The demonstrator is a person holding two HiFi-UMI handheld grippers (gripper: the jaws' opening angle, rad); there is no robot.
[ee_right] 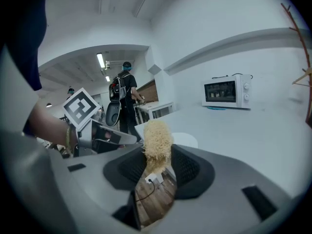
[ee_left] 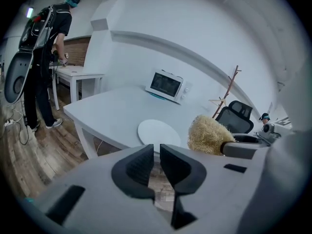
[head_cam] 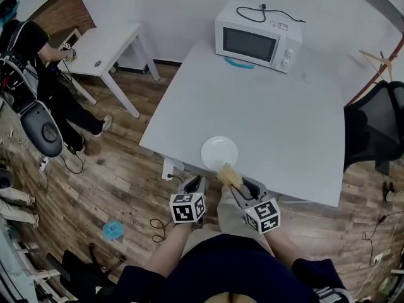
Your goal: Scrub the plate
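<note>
In the head view I see the plate (head_cam: 219, 151) at the table's (head_cam: 284, 118) near edge, at 12 o'clock, with scrubbing not yet begun, I judge; in the left gripper view my left gripper (ee_left: 156, 152) is barely parted and empty; in the right gripper view my right gripper (ee_right: 158, 162) clenches the scrubber (ee_right: 157, 138).
</note>
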